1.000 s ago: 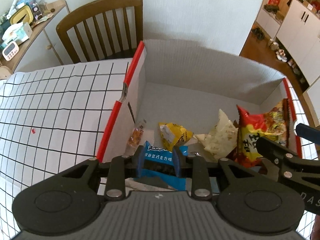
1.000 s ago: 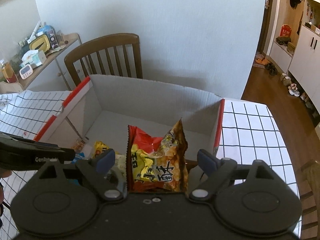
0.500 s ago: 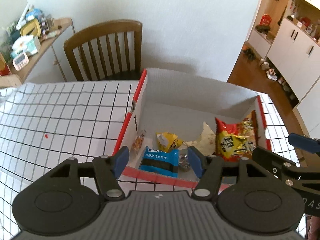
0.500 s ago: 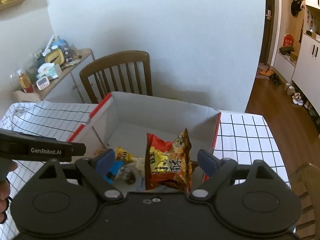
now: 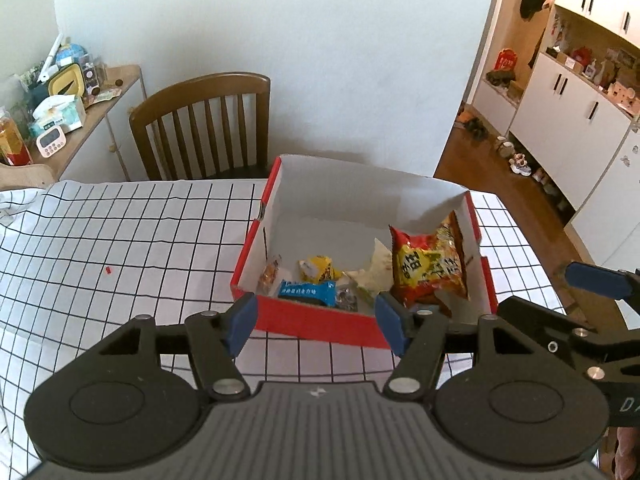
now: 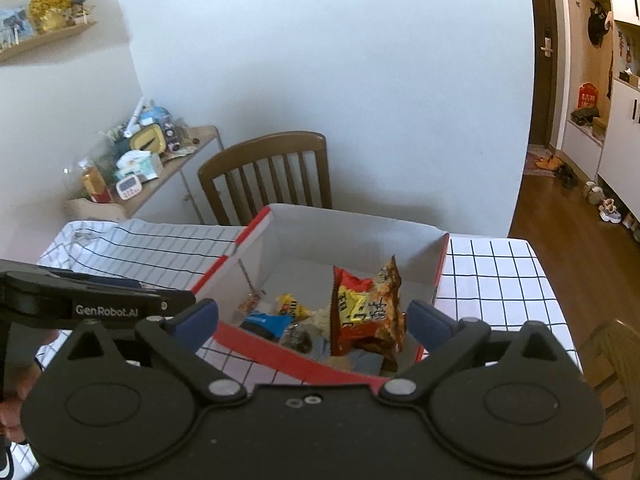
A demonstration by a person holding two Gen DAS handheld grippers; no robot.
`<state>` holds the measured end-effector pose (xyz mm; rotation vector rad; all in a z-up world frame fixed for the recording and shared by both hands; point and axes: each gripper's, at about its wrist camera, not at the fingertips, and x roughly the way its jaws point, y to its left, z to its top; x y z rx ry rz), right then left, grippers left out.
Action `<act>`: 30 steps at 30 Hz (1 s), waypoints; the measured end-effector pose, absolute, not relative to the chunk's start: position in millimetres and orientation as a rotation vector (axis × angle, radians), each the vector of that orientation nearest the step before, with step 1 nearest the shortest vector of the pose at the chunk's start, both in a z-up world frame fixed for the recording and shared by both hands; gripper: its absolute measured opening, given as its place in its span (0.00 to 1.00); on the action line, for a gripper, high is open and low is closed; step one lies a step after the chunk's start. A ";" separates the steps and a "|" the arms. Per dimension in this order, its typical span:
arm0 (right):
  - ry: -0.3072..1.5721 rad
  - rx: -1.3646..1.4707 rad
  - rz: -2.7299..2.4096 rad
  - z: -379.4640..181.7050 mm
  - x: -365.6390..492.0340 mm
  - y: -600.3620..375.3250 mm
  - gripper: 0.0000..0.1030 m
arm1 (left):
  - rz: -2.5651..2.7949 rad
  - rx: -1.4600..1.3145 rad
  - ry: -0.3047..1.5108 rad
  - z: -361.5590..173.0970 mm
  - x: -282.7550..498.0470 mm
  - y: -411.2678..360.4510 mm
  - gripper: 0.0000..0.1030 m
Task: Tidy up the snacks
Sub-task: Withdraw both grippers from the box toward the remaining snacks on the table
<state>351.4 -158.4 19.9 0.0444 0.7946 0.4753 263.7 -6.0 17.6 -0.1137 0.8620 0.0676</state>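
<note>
A red-and-white cardboard box (image 5: pixel 320 322) sits on the checked tablecloth (image 5: pixel 120 240). Inside it a red chips bag (image 5: pixel 428 268) stands against the right wall. Beside the bag lie a blue packet (image 5: pixel 308 292), a yellow packet (image 5: pixel 318 268), a cream packet (image 5: pixel 376 272) and a small orange packet (image 5: pixel 269 274). My left gripper (image 5: pixel 316 326) hovers open above the box's near wall, nothing between its pads. My right gripper (image 6: pixel 314 322) hangs over the near right corner. Its jaws are opening and hold nothing; the red chips bag (image 6: pixel 366 312) stands beyond them in the box (image 6: pixel 280 354).
A wooden chair (image 5: pixel 204 120) stands behind the table. To the left of it a side shelf (image 5: pixel 100 108) carries clutter. A second chair's back (image 6: pixel 616 364) shows at the table's right edge. A small red speck (image 5: pixel 108 269) lies on the cloth left of the box.
Both grippers pulled back and up out of the box. My left gripper let go of the blue packet, which now lies in the box. My right jaws spread wider.
</note>
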 end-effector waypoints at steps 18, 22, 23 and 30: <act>0.787 0.065 0.531 16.9 287.0 -170.9 1.00 | 0.040 -0.128 0.839 4.3 192.7 -9.1 0.83; 0.811 0.058 0.542 3.0 272.7 -173.1 1.00 | 0.038 -0.150 0.874 -14.5 182.0 -11.4 0.83; 0.815 0.054 0.543 -1.3 269.2 -173.5 1.00 | 0.039 -0.159 0.886 -19.3 180.9 -11.3 0.83; 0.866 0.051 0.532 -33.1 248.1 -179.4 1.00 | 0.078 -0.197 0.983 -55.9 175.6 -12.1 0.83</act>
